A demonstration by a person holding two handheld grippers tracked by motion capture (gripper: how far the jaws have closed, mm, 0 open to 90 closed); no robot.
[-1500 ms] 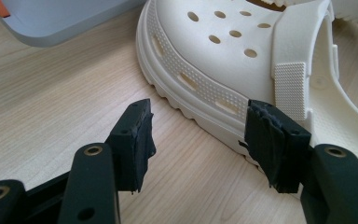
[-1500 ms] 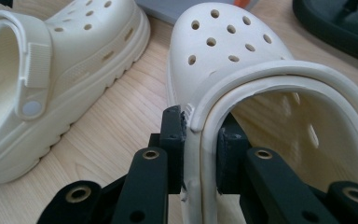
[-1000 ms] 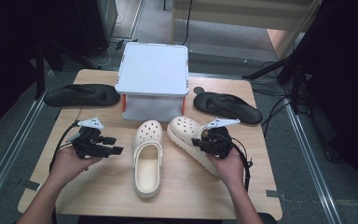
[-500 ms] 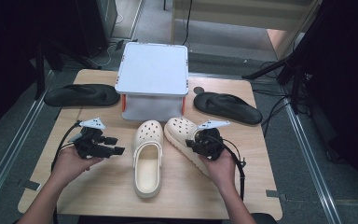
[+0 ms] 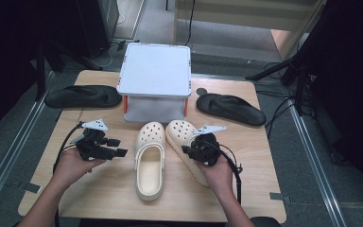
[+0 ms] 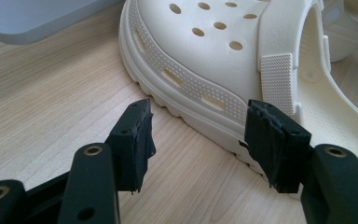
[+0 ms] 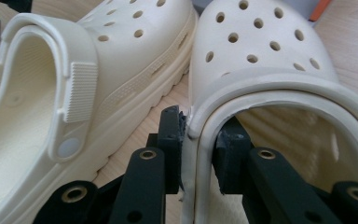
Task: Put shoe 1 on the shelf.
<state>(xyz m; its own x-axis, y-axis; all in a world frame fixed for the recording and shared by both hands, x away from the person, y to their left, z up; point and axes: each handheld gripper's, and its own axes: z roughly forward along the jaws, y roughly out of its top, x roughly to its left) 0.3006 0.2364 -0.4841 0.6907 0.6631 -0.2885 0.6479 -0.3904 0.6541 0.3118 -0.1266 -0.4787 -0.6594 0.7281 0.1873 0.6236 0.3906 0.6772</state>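
a pale wooden table (image 5: 99, 198) stands in a dim room, with grey floor and cables around it. beyond both grippers a white box (image 5: 155, 71) sits at the far middle of the table, with a black sandal (image 5: 82, 96) to its left and a second black sandal (image 5: 231, 109) to its right.

two cream clogs lie side by side between the grippers, toes toward the box. the left clog (image 5: 150, 161) runs straight away from the person, heel nearest them. the right clog (image 5: 189, 146) slants, its toe leaning in to touch the other clog's toe and its heel angled out toward the right hand.

the left gripper (image 5: 116, 147) rests low over the table in the left hand (image 5: 73, 165), pointing sideways at the left clog, jaws spread wide with nothing between them, one jaw tip just beside the clog's sole. the right gripper (image 7: 198, 140) is held in the right hand (image 5: 217, 172), reaching in from the heel side. its jaws sit on either side of the right clog's side wall by the strap, close against it, and they have just been opening a little.
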